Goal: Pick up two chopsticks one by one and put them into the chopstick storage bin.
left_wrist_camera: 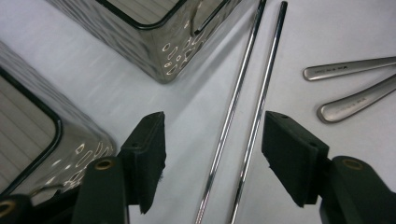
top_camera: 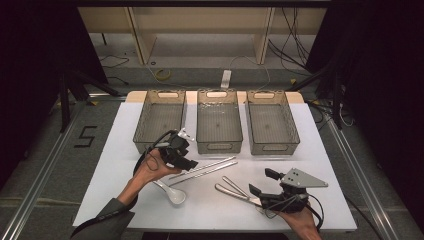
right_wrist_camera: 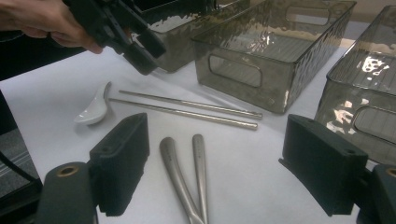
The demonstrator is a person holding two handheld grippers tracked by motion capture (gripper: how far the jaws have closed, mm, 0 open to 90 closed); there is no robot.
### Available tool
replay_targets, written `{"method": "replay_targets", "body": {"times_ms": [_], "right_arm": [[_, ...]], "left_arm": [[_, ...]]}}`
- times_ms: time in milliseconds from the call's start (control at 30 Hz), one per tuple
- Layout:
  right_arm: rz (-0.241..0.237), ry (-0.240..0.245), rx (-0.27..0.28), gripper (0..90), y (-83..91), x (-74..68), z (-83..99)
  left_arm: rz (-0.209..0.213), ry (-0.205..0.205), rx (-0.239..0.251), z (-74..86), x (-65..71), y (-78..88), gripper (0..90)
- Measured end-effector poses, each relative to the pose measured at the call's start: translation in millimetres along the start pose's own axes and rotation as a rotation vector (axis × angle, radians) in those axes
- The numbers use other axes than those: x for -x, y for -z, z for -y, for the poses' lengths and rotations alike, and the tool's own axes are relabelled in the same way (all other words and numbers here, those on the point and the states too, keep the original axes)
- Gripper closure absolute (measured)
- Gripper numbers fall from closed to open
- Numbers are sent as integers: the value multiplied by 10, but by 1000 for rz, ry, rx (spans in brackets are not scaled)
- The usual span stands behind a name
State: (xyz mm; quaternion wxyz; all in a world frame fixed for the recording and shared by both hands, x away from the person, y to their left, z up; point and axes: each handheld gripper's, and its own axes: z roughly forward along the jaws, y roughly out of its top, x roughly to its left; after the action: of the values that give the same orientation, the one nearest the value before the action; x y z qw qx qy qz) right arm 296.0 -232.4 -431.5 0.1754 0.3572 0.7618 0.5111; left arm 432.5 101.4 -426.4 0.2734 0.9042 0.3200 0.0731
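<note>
slim shiny metal chopsticks [left_wrist_camera: 243, 116] between left tool's [left_wrist_camera: 212, 140] parted jaws, seemingly untouched, right tool [right_wrist_camera: 215, 163] open

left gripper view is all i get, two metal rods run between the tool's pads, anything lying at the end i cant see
Observer: Yes, a white spoon lies beside that end of the chopsticks, apart from them. The left tool is open around them.
Operator: how many bins, i see two corners
Observer: Three clear bins in a row; the third bin stands at the right.
Operator: wheres the other tool
Observer: The right tool is open, with two metal handles lying just ahead of its pads.
</note>
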Motion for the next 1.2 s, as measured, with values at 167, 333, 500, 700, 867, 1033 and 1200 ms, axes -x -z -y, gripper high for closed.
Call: {"method": "replay_targets", "body": {"times_ms": [167,333,500,700,867,1033,1200], "right_arm": [[-3,3,-10,237,-11,-7,2],[1,-3,-11,237,-6,10,-7],[-3,-11,-15,237,-12,14,-4],[-7,-9,-21,237,-19,6,-2],[-11,-11,-24,237,-19,9,-1],[-17,-12,-25,238,-25,7,-2],[-19,-12,-26,238,-25,6,-1]], "left_arm": [[-6,-18,-47,-86,26,-88,462],[4,-29,-92,-127,23,-213,512],[24,-44,-136,-177,10,-294,558],[37,-68,-188,-248,56,-413,618],[36,-73,-205,-269,48,-451,666],[45,-83,-224,-291,64,-470,701],[46,-105,-255,-284,73,-535,735]]}}
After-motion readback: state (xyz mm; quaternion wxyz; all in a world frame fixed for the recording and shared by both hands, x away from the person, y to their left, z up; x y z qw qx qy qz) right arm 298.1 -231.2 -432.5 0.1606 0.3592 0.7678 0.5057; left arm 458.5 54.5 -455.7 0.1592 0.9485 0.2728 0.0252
